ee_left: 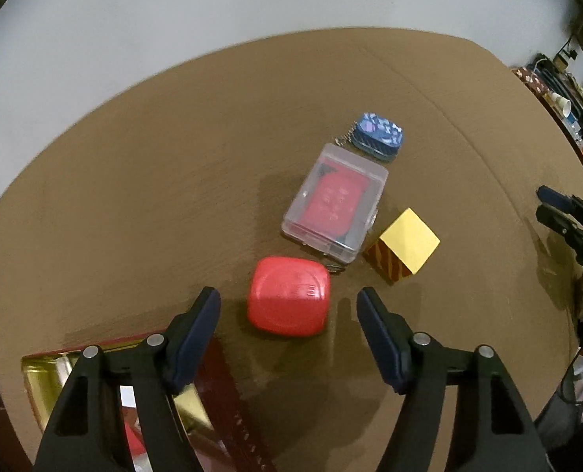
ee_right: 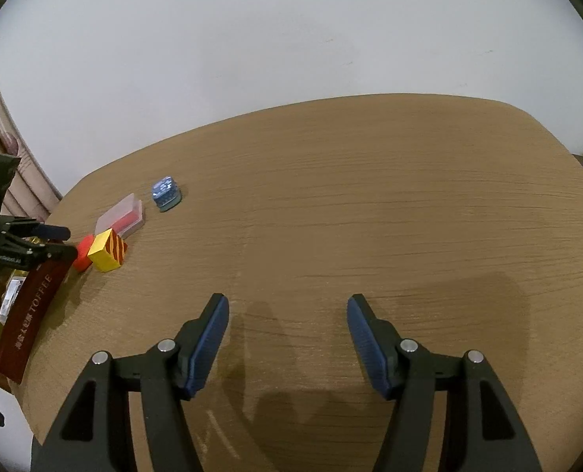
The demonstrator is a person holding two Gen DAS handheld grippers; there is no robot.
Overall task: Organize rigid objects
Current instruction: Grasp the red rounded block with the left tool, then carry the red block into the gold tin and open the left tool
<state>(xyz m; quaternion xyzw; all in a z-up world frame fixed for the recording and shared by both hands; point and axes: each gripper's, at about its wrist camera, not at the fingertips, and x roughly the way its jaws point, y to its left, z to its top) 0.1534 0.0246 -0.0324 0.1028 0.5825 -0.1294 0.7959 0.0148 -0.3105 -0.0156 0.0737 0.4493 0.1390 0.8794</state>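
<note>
A red rounded box [ee_left: 288, 295] lies on the brown table just ahead of my open left gripper [ee_left: 288, 306], between its fingers' line and apart from them. Behind it lie a clear plastic case [ee_left: 335, 203] with a red item inside, a yellow cube with red stripes [ee_left: 403, 244] and a small blue patterned tin [ee_left: 378, 133]. In the right wrist view the same group sits far left: red box [ee_right: 83, 252], cube [ee_right: 108, 250], case [ee_right: 123, 214], tin [ee_right: 166, 192]. My right gripper [ee_right: 287, 328] is open and empty above bare table.
An open gold-lined dark red "TOFFEE" box [ee_left: 55, 377] sits at the table's near left edge, under my left gripper; it also shows in the right wrist view [ee_right: 27, 314]. The right gripper shows at the left wrist view's right edge [ee_left: 567, 216]. A white wall stands behind the table.
</note>
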